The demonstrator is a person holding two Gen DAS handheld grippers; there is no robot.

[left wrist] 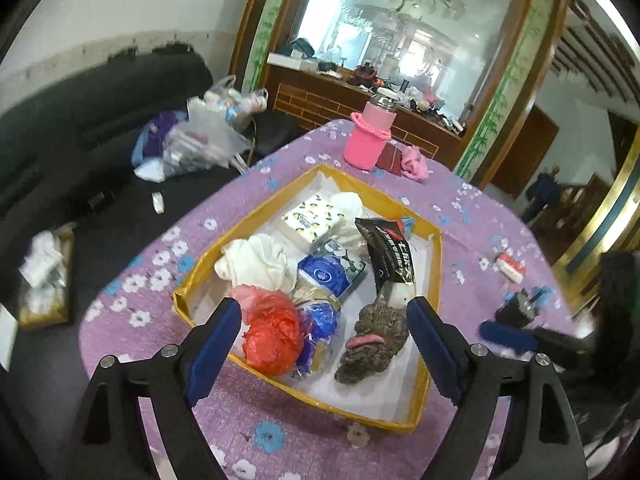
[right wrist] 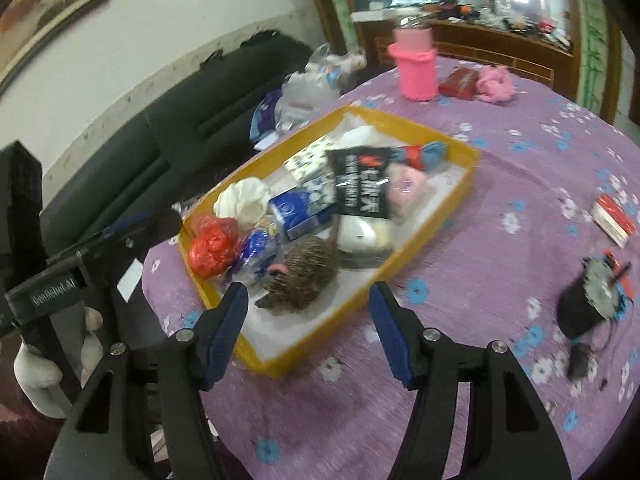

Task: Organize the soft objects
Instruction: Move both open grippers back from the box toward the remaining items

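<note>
Pink cloth [right wrist: 495, 85] outside yellow tray [right wrist: 416, 130], far across table; right gripper [right wrist: 308, 330] nearer; left gripper [left wrist: 326, 346] over tray. Both jaws apart, empty.

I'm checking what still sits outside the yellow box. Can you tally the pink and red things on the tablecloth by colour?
Pink: 2, the pink bottle sleeve and the pink cloth.
Red: 2, the dark red packet between them and the red and white pack near the table edge.
Total: 4
</note>
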